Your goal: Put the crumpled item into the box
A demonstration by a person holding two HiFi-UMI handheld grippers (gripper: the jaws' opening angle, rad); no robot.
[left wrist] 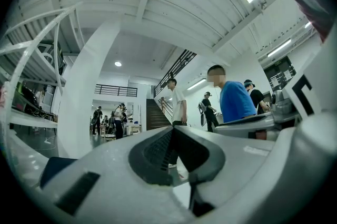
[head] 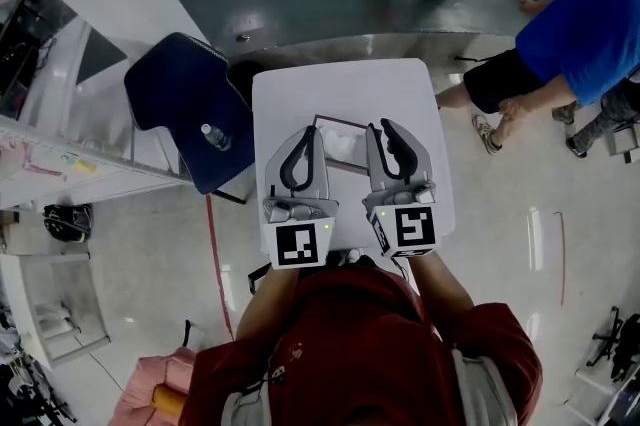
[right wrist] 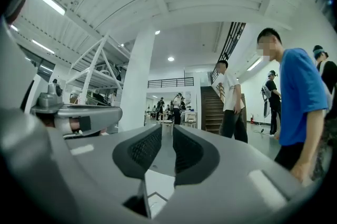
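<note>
In the head view a small box [head: 322,123] with a brown rim sits on the white table [head: 340,89], between my two grippers. Something white and crumpled [head: 341,148] lies inside its outline; the grippers hide part of it. My left gripper [head: 314,130] hovers over the box's left side with its jaw tips touching and nothing held. Over the box's right side, my right gripper [head: 378,125] shows a narrow empty gap. Both gripper views look level across the hall: the left gripper [left wrist: 171,129] is shut, the right gripper [right wrist: 167,127] slightly parted. A box corner [right wrist: 157,197] shows below the right jaws.
A navy chair [head: 185,104] with a water bottle [head: 213,136] stands left of the table. A person in a blue shirt [head: 580,24] stands close at the right, others farther back. White shelving [head: 60,164] lines the left. The table's edges are near on all sides.
</note>
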